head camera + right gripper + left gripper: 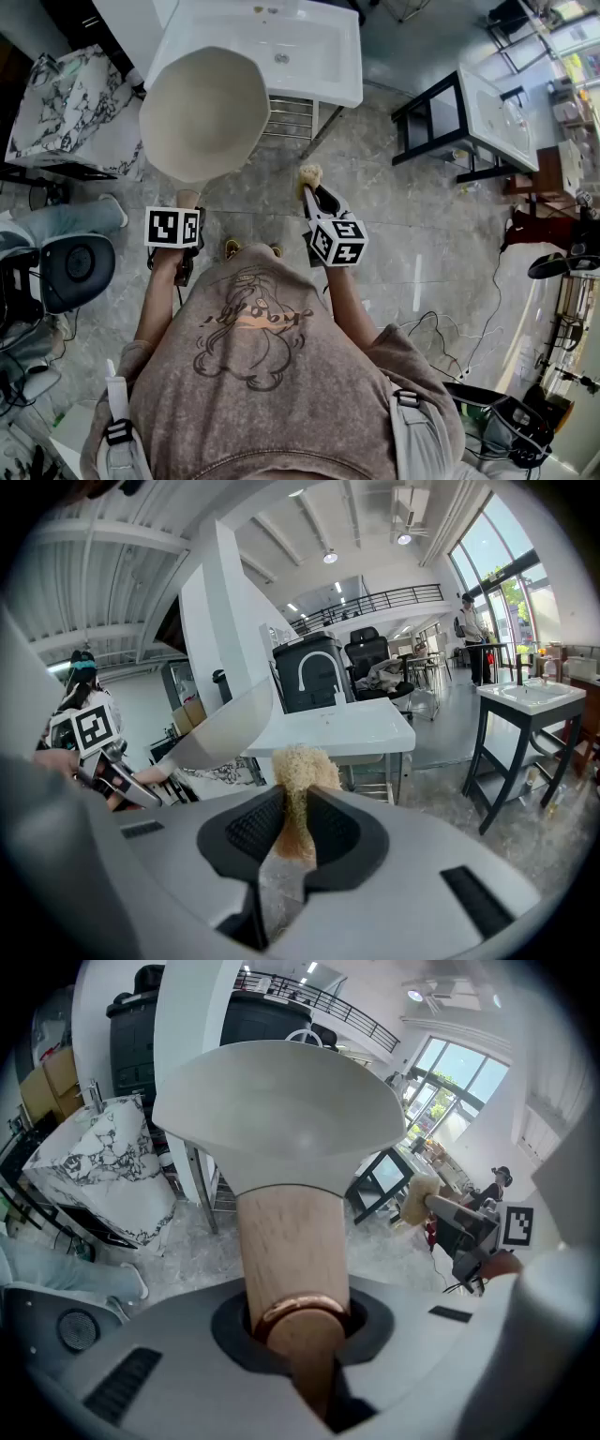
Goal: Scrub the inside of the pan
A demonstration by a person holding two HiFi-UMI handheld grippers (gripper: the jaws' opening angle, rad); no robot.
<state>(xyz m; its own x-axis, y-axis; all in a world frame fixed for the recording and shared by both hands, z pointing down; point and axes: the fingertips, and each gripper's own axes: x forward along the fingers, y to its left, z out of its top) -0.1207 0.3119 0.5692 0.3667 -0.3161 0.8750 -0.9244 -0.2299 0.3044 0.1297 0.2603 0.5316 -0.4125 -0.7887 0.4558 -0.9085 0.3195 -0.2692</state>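
Over grey floor (422, 234) beside the sink (281, 47), your left gripper (298, 1321) clamps the pan (202, 112) by its wooden handle (286, 1241), raised at left, and your right gripper (292, 822) pinches the scrubber (302, 766) near the pan's right, apart: tilt the inside toward it, press evenly.
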